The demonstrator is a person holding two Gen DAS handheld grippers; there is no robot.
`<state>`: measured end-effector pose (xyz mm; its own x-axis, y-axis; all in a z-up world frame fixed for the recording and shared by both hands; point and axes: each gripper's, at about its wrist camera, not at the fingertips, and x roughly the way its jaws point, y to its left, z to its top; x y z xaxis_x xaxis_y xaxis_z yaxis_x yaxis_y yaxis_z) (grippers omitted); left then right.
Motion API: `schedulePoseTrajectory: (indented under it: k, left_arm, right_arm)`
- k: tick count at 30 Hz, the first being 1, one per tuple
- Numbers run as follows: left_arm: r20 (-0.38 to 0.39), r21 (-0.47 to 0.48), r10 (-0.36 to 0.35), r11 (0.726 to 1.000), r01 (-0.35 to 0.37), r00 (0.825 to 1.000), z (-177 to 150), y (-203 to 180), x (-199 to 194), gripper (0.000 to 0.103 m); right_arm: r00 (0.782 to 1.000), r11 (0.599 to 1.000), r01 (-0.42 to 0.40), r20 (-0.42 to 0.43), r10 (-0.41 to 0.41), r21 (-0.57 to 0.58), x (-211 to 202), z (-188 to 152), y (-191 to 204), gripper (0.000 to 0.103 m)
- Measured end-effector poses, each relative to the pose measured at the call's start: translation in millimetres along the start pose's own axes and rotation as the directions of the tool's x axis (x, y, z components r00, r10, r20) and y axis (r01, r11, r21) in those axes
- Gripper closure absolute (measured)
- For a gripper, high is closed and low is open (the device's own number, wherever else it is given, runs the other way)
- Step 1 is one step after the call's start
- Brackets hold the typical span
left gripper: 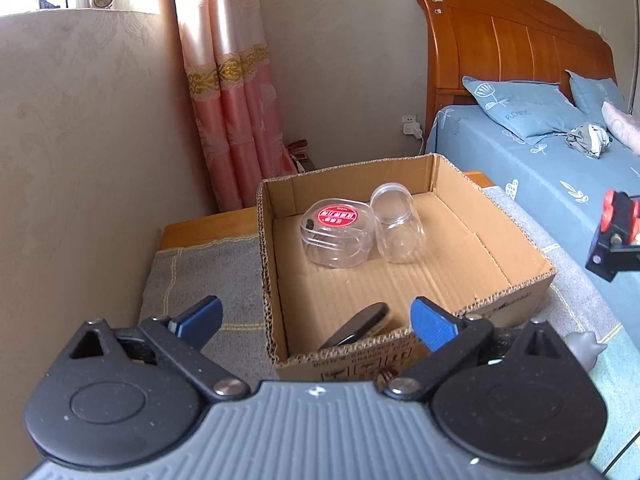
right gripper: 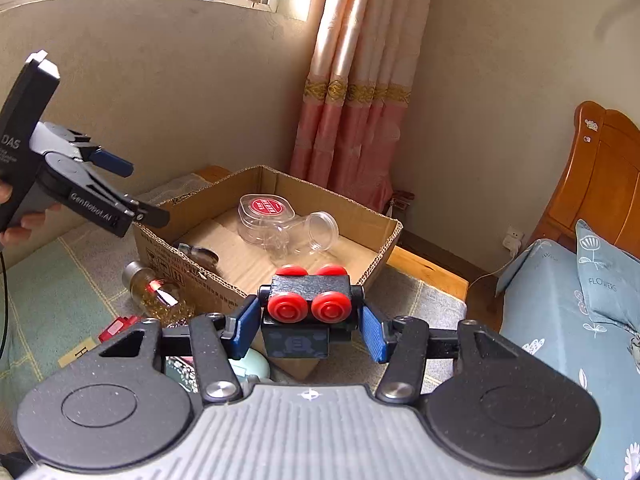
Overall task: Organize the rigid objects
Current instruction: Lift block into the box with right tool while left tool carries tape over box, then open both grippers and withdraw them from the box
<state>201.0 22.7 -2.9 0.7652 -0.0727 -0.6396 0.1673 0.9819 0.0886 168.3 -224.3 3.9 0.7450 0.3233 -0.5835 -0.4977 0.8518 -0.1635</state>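
Pinching black wooden toy block with red wheels (right gripper: 307, 312) in my right gripper (right gripper: 307, 326), just outside open brown cardboard box (right gripper: 384, 226). Left gripper (left gripper: 316, 320) spread wide, empty. Risk: slanted block slips, lands outside box.

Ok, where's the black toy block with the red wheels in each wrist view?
Left wrist: the toy block is at the far right edge, in the air beside the cardboard box.
Right wrist: bottom centre, toy block clamped in the right gripper, in front of the box's near corner.
Shared landmark: the red-lidded clear container inside the box.
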Motion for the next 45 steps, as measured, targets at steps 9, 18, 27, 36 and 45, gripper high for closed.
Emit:
schedulePoseTrajectory:
  k: [9, 18, 27, 36, 45]
  left_arm:
    - [-0.060, -0.085, 0.001, 0.996, -0.006, 0.998, -27.6, 9.0, -21.0, 0.003]
    - [-0.089, -0.118, 0.022, 0.992, -0.033, 0.996, -32.3, 3.2, -23.4, 0.003]
    - [-0.091, -0.131, 0.032, 0.990, -0.044, 0.995, -37.0, 6.6, -28.6, 0.003]
    - [-0.089, -0.141, 0.032, 0.989, -0.045, 0.996, -39.5, 11.7, -31.9, 0.003]
    - [-0.089, -0.138, 0.029, 0.989, -0.042, 0.996, -41.8, 9.3, -34.3, 0.003]
  right_arm:
    - [0.998, 0.998, -0.049, -0.029, 0.050, 0.028, 21.8, 22.8, 8.7, 0.044]
    - [0.996, 0.998, -0.037, -0.081, 0.042, 0.059, 42.1, 44.8, 23.9, 0.044]
    - [0.996, 0.997, 0.013, -0.092, -0.006, 0.080, 66.2, 71.0, 26.2, 0.042]
    - [0.997, 0.994, 0.047, -0.062, -0.042, 0.094, 60.0, 75.1, 28.3, 0.000]
    - [0.992, 0.990, 0.090, -0.101, -0.079, 0.110, 49.5, 60.9, 33.6, 0.000]
